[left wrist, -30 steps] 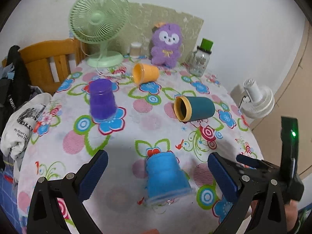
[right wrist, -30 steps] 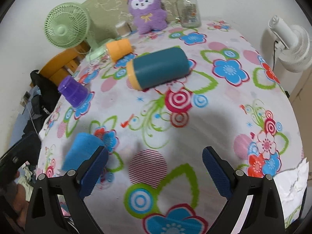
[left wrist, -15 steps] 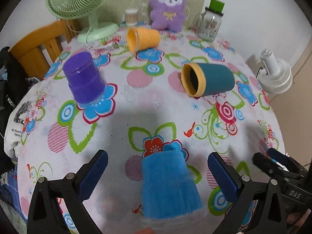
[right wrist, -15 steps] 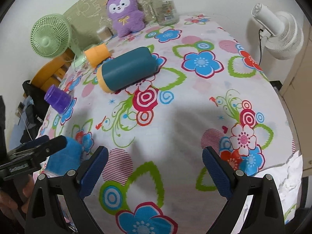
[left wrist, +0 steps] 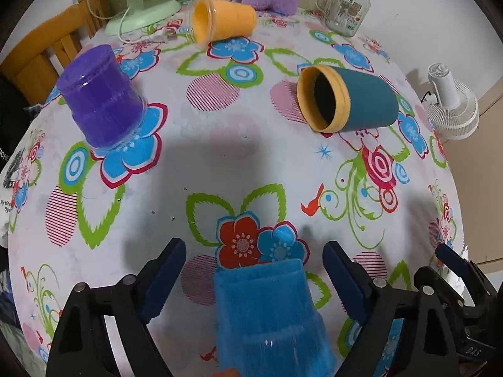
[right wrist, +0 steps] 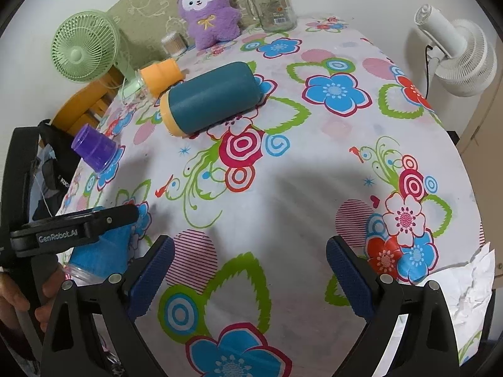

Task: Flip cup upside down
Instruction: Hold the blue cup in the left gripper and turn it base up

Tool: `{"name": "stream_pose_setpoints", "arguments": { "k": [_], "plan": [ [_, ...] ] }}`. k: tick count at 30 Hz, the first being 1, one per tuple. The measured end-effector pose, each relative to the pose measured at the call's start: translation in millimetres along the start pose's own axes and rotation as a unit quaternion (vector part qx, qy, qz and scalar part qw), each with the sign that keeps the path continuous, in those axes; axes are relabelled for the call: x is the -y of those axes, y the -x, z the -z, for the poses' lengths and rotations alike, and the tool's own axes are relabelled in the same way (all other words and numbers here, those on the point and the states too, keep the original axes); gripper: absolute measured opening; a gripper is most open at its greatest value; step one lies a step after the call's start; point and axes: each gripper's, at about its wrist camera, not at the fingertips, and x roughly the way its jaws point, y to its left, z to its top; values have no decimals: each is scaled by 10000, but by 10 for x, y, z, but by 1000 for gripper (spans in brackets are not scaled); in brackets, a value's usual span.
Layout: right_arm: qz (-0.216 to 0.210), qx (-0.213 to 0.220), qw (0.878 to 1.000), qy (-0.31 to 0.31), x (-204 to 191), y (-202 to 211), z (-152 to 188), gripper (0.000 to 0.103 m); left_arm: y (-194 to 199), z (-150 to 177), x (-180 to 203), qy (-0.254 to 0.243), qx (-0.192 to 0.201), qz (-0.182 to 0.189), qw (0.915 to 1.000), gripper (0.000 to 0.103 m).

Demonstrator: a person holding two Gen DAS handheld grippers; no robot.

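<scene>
A blue cup (left wrist: 270, 311) stands upside down on the flowered tablecloth, between the open fingers of my left gripper (left wrist: 254, 270), which do not touch it; it also shows in the right wrist view (right wrist: 100, 251). A purple cup (left wrist: 100, 97) stands upside down at the left. A teal cup with a yellow rim (left wrist: 345, 100) and an orange cup (left wrist: 223, 19) lie on their sides farther back. My right gripper (right wrist: 248, 267) is open and empty above the near right of the table, far from the teal cup (right wrist: 210, 97).
A green fan (right wrist: 86, 50), a purple plush toy (right wrist: 207, 9), a glass jar (right wrist: 276, 3) and a small cotton-swab jar (right wrist: 174, 44) stand along the back. A wooden chair (left wrist: 41, 53) is at the left. A white fan (right wrist: 456, 53) stands beyond the right edge.
My left gripper has moved forward and down over the blue cup, which now sits between its fingers. The right gripper has drifted slightly; the cups have not moved.
</scene>
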Motion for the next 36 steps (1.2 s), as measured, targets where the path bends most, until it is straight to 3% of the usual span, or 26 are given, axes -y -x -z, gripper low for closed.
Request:
{"name": "stream_pose_setpoints", "arguments": {
  "k": [3,4,10,15,32,33,34,36],
  "plan": [
    [15,6,10000,-27,15,4,9,98,-49,-30,-3,0,-163,110,9998,80],
    [15,7,10000,-37,25,2,9,98,-57,-31,1,-25,-244,101,9996,72],
    [-2,-20,10000,-42,28,-21,20,98,-53,-65,-1,-41,-297,155,9994,55],
    [-7,-11,10000,-50,31,-16,38,98,-32,-67,-36,50,-267,276,9993,55],
    [-63,-24,9999,135,-111,5,88,98,448,-12,41,-60,448,335,9984,54],
    [-65,-26,9999,155,-125,8,92,98,458,-7,48,-54,471,327,9983,53],
    [-67,-27,9998,165,-132,4,92,98,467,2,49,-56,491,314,9983,44],
    [-68,-31,9998,188,-152,7,96,98,505,16,42,-60,542,286,9981,44]
  ]
}}
